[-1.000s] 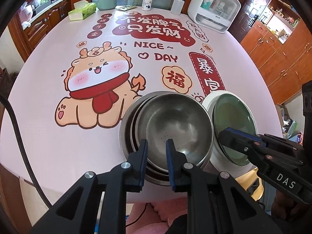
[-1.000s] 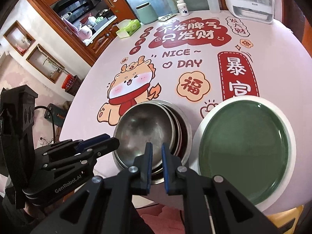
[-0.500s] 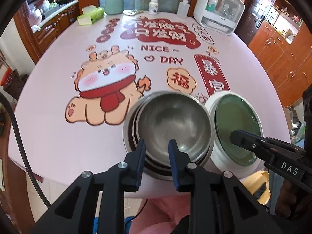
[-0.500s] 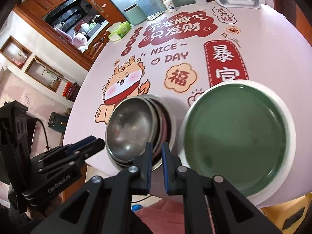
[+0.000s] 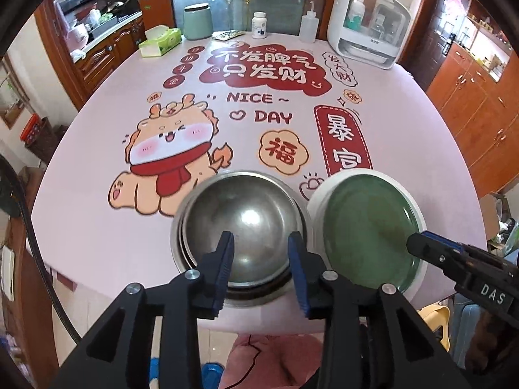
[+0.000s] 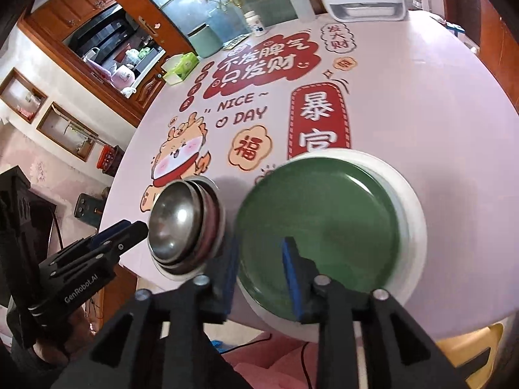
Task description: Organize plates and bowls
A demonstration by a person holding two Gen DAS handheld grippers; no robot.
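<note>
A stack of steel bowls (image 5: 240,223) sits near the front edge of the round table. A green plate on a white plate (image 5: 366,227) lies just to its right. My left gripper (image 5: 261,259) is open and empty, its fingers above the near side of the bowls. My right gripper (image 6: 259,259) is open and empty, over the near left rim of the green plate (image 6: 324,220). The bowl stack (image 6: 181,220) shows to its left. Each gripper appears at the edge of the other's view.
The table (image 5: 97,194) has a pink printed cloth with a cartoon dragon. At the far edge stand a tissue box (image 5: 160,42), a green canister (image 5: 197,21), a pill bottle (image 5: 259,25), a squeeze bottle (image 5: 307,27) and a white appliance (image 5: 369,35). Wooden cabinets surround it.
Both grippers have opened from shut. Both have drawn back toward the table's near edge; the right one has shifted right, from the bowls to the plate.
</note>
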